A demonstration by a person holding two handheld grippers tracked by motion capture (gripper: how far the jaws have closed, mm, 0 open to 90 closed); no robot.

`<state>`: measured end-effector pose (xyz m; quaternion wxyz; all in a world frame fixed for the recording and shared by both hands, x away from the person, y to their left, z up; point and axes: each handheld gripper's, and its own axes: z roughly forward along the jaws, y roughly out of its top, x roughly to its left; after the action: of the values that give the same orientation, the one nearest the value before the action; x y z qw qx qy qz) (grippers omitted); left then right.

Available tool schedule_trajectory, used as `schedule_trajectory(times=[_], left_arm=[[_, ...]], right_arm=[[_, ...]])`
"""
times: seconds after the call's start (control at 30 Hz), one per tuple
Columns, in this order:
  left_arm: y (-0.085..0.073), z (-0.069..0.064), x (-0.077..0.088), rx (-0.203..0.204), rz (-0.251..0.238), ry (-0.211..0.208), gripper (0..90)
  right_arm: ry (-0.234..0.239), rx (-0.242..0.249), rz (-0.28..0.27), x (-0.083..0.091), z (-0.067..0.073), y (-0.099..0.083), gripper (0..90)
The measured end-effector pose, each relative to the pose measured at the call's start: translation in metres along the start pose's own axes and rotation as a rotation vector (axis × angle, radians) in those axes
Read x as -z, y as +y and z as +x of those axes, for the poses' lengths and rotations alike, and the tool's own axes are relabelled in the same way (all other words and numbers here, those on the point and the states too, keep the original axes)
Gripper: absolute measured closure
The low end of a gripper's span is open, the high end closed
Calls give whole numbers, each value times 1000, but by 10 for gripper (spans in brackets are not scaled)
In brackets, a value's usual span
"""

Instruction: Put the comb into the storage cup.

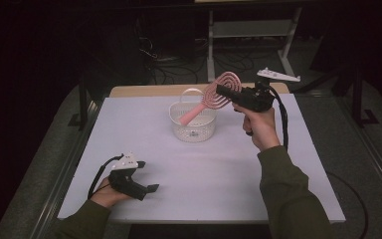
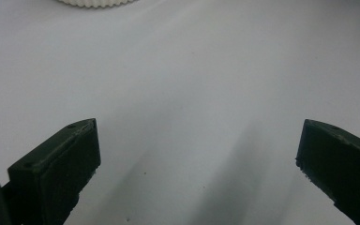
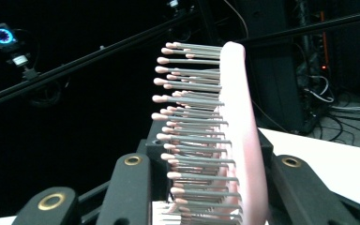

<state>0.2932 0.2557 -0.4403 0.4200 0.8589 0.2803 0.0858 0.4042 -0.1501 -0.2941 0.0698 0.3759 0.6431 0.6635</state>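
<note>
1. Right hand-held gripper (image 1: 229,93) was seen clamped on the head of a pink hairbrush (image 1: 214,95), held up over the far middle of the table (image 1: 219,169).
2. Brush's long axis ran diagonally: head up by the jaws, handle sloping down-left w/ its tip over the white basket (image 1: 193,122), at or just inside the rim; contact couldn't be told.
3. Basket lay directly below-left of the right gripper, so that hand was much nearer.
4. Left hand-held gripper (image 1: 146,190) was rested at the near-left, jaws apart, nothing held, well apart from the basket.
5. Nothing was seen in the way; only the basket's arched handle stood behind the brush.
</note>
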Motion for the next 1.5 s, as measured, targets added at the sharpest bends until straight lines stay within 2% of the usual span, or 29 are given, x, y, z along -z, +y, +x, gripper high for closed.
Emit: schedule_trajectory(times=[0.37,0.7,1.5], left_arm=[[0,-1,0,-12,3,2,0],[0,-2,-1,-17,6,-4,0],[-1,-2,-1,-18,2,-16,0]], right_arm=[[-59,-9,-18,-9,-11,1,628],[-105,-2,-3,-25,-18,-6,628],[-132,-30,45,-63,-26,-35,627]])
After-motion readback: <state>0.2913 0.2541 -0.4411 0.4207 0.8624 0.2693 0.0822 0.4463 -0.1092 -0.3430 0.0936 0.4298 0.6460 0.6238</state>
